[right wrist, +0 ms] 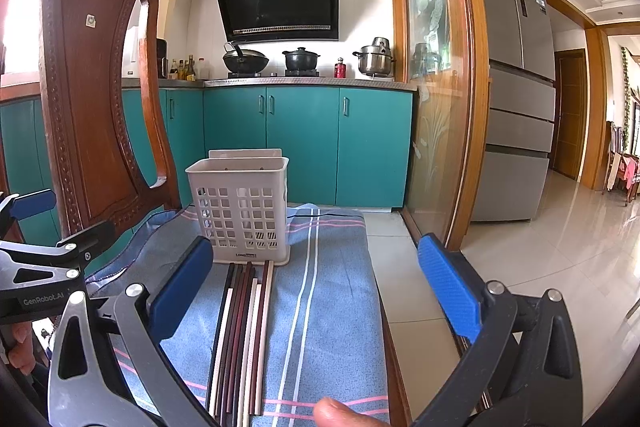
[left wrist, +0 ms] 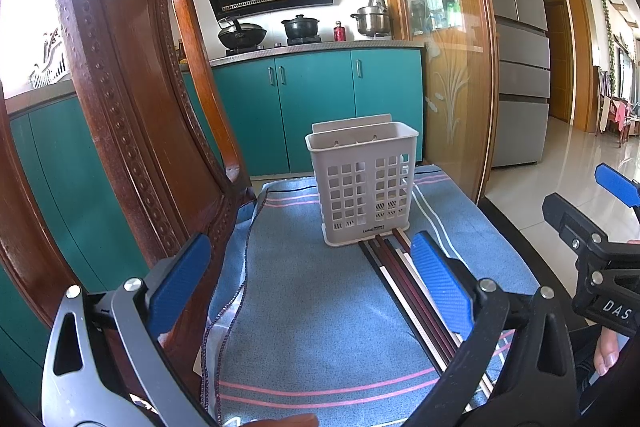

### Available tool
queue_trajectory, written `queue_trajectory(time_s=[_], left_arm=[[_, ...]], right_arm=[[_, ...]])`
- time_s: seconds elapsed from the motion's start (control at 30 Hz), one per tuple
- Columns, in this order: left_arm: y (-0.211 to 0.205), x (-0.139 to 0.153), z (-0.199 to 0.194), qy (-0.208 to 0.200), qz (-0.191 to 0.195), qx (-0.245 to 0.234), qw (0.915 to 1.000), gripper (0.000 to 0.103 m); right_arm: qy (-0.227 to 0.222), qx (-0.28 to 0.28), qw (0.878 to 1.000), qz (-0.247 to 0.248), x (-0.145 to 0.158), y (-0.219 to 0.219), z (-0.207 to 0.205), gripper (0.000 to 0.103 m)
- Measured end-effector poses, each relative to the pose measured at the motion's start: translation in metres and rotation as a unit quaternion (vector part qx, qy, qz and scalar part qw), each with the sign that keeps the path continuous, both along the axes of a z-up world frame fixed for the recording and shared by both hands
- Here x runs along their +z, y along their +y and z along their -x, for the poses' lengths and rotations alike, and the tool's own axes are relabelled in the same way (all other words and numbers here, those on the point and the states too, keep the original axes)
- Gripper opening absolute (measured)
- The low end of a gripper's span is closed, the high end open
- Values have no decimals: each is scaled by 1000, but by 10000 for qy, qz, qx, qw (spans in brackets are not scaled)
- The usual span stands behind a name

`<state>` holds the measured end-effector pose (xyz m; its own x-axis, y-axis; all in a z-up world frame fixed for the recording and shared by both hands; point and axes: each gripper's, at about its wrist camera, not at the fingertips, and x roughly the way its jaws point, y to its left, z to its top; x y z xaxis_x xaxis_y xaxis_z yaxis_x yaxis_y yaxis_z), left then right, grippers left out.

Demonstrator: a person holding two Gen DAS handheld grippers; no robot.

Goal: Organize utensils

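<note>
A white slotted utensil basket (left wrist: 362, 187) (right wrist: 242, 207) stands upright on a blue striped cloth (left wrist: 312, 307) (right wrist: 328, 299). Several dark and pale chopsticks (left wrist: 404, 291) (right wrist: 240, 339) lie side by side on the cloth, their far ends at the basket's base. My left gripper (left wrist: 312, 283) hovers open above the cloth, its right finger over the chopsticks. My right gripper (right wrist: 316, 283) is open too, with the chopsticks just inside its left finger (right wrist: 182, 291). Nothing sits between either pair of fingers. Each gripper shows at the edge of the other's view.
A carved wooden chair back (left wrist: 120, 99) (right wrist: 92, 99) rises at the left of the cloth. Beyond are teal kitchen cabinets (right wrist: 300, 143), a stove with pots, a glass sliding door (right wrist: 436, 107) and a grey fridge (right wrist: 516, 87). Tiled floor (right wrist: 540, 267) lies to the right.
</note>
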<state>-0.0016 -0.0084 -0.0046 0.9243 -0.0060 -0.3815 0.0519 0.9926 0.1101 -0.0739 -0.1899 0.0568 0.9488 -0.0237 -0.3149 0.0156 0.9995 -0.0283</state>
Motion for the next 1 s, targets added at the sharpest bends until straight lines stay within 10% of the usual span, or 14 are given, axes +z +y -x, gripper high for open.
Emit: queue_trajectory(time_s=[0.13, 0.23, 0.4, 0.53, 0.67, 1.0], left_arm=[[0, -7, -7, 191, -141, 139, 9996, 100], [2, -19, -23, 700, -133, 140, 9974, 100], [5, -41, -47, 1579, 261, -125, 9870, 100], [-4, -57, -80, 2431, 201, -393, 9690, 85], [-18, -75, -119, 3017, 56, -714, 9507, 79], [-36, -103, -173, 3492, -251, -905, 9323, 79]], right_arm=[[500, 70, 9976, -480, -12, -12, -23, 100], [2007, 191, 9784, -465, -39, -22, -68, 100], [3102, 626, 9476, -435, -62, -14, -124, 99], [3872, 923, 9170, -270, -92, 8, -186, 50], [4274, 1323, 8917, -689, -121, 17, -227, 39], [4444, 1025, 8880, -591, -121, 5, -255, 28]])
